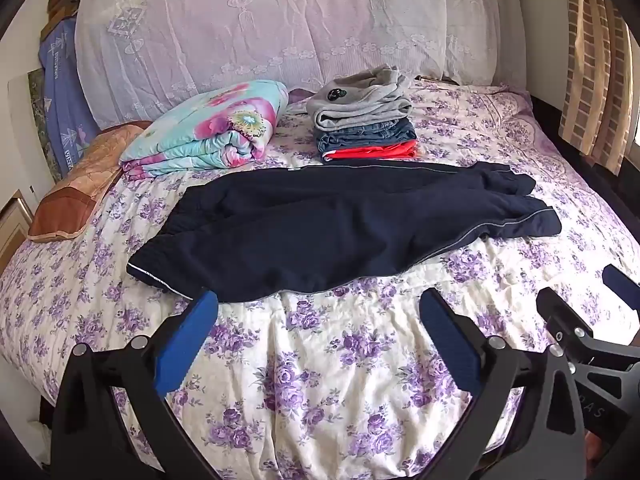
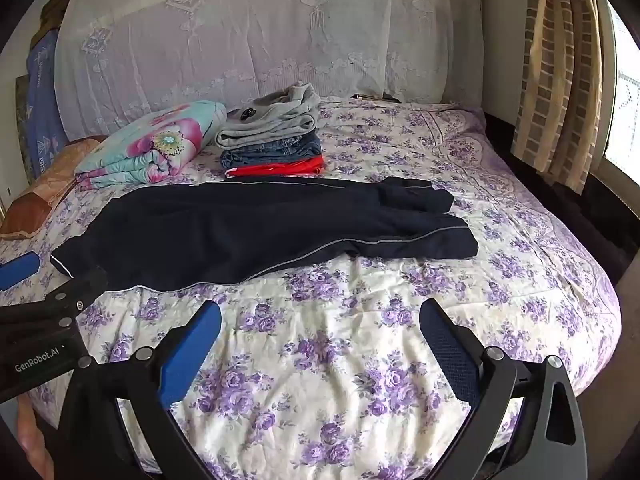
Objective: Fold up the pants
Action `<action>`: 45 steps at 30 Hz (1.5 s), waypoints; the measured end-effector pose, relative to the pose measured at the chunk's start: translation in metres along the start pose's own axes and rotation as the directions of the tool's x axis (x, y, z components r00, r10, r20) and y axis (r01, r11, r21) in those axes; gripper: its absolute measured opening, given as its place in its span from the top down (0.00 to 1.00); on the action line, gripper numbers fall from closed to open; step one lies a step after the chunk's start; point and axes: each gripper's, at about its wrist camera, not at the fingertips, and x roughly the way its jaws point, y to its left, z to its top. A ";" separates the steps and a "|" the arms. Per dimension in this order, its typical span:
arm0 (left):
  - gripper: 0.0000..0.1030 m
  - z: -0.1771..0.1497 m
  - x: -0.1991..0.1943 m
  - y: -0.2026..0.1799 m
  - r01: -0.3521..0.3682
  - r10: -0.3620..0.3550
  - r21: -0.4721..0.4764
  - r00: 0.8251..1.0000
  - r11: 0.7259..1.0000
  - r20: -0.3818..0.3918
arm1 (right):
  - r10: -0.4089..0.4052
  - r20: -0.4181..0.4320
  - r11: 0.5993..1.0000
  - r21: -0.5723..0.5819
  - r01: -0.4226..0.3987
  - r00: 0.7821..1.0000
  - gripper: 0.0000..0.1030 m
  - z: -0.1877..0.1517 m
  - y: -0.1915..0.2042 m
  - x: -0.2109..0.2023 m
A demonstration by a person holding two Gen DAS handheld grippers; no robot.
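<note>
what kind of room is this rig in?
Almost certainly a home bedroom: a bed with a purple floral bedspread, a folded flowery quilt beside a stack of folded clothes, and a lace-draped headboard. Dark pants lie spread out, unfolded.

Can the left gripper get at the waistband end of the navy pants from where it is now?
Probably yes: left gripper is open, the pants waistband lies just ahead on the bedspread, nothing between.

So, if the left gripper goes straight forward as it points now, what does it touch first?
Probably the navy pants; the open left gripper points at their near edge, with only bedspread between. Depth is uncertain.
</note>
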 end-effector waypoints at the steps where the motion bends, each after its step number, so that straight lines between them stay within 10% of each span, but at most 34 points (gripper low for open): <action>1: 0.05 0.000 0.000 0.000 0.005 -0.005 -0.005 1.000 1.000 -0.002 | -0.002 -0.002 1.000 -0.002 0.002 1.000 0.03 0.000 0.000 0.000; 45: 0.05 -0.006 0.003 0.011 0.004 -0.005 -0.021 1.000 1.000 -0.016 | 0.007 -0.010 1.000 -0.012 -0.007 1.000 0.03 -0.002 0.007 0.002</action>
